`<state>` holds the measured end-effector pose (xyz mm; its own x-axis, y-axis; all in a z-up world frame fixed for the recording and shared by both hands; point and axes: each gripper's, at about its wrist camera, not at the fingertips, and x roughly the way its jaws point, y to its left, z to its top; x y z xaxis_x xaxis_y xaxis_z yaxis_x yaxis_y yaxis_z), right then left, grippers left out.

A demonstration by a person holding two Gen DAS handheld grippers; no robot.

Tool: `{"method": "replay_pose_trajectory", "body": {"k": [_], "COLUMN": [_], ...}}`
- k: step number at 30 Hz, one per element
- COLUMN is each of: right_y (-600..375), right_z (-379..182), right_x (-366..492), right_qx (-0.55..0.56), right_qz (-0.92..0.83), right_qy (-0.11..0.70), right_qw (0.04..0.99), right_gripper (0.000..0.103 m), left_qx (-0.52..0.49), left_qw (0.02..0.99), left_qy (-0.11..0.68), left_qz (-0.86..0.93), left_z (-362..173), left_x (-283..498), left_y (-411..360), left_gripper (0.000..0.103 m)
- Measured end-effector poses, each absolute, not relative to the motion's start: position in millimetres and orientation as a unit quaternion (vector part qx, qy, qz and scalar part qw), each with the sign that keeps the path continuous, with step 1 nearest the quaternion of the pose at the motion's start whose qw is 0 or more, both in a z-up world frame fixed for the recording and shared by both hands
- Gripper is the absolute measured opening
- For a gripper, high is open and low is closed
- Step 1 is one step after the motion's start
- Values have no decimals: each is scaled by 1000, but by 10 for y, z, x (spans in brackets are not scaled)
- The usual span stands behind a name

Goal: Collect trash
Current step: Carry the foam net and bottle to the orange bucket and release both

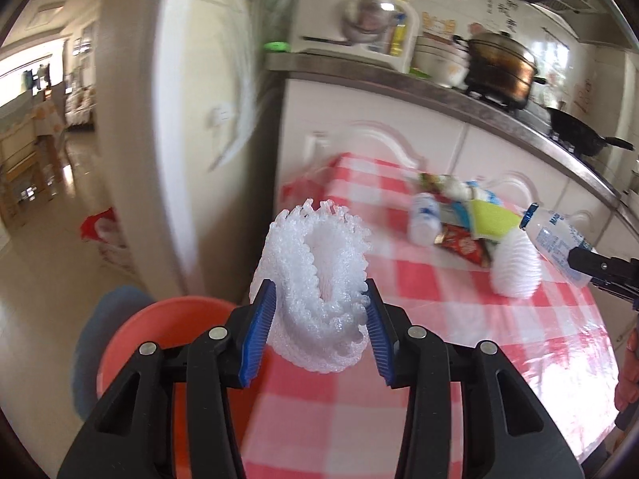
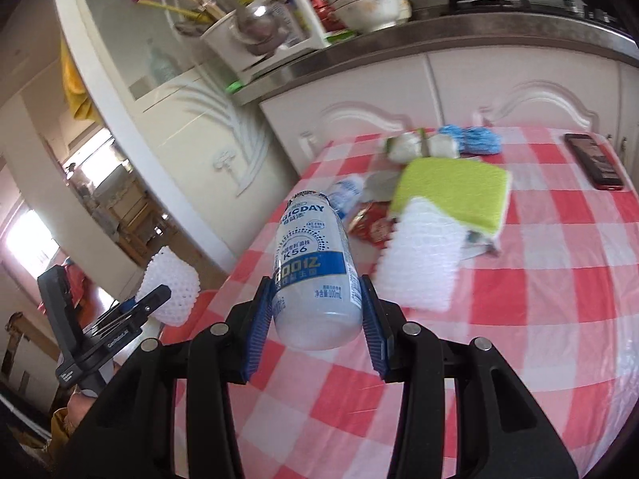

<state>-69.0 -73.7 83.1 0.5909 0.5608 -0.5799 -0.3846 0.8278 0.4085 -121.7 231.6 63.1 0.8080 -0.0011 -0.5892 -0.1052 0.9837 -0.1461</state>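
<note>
My left gripper (image 1: 319,303) is shut on a white foam fruit net (image 1: 315,279), held above the left edge of the red-checked table (image 1: 439,319), beside an orange bin (image 1: 159,319) below. It also shows in the right wrist view (image 2: 171,287). My right gripper (image 2: 317,299) is shut on a small white bottle with a blue label (image 2: 313,271), held above the table; the bottle shows in the left wrist view (image 1: 559,239). A second foam net (image 2: 423,255) lies on the table with a red wrapper (image 2: 371,227), another small bottle (image 2: 345,195) and a green sponge (image 2: 451,191).
A dark phone (image 2: 595,161) lies at the table's far right. Blue yarn-like trash (image 2: 475,139) and a wrapped packet (image 2: 419,145) lie at the back. White cabinets (image 2: 479,80) and a counter with pots (image 1: 499,68) stand behind. A red bag (image 1: 104,227) sits on the floor.
</note>
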Motion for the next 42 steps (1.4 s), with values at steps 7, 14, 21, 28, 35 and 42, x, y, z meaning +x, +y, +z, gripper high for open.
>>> {"method": "replay_pose_trajectory", "body": {"k": [7, 14, 21, 28, 35, 42], "right_y": [406, 1386, 1989, 2286, 1936, 1341], "right_z": [758, 561, 277, 97, 115, 300], "right_x": [-718, -692, -633, -618, -538, -498], "right_qx": [58, -13, -53, -76, -2, 67], "right_qz": [380, 433, 451, 454, 449, 426], "right_qy": [409, 449, 477, 483, 469, 419], "right_qw": [828, 782, 753, 745, 761, 799], "right_gripper": [44, 44, 44, 50, 61, 75], "left_qx": [-120, -144, -154, -170, -163, -181], "left_qw": [926, 908, 897, 885, 878, 884], "left_qy": [341, 370, 390, 411, 424, 406], "left_qz": [109, 136, 136, 138, 150, 146], "left_z": [318, -7, -280, -475, -500, -363], "left_x": [-1459, -1559, -1527, -1479, -1495, -1545], "left_y": [3037, 3367, 3433, 3507, 3533, 3544], "left_gripper": [46, 47, 51, 72, 88, 88]}}
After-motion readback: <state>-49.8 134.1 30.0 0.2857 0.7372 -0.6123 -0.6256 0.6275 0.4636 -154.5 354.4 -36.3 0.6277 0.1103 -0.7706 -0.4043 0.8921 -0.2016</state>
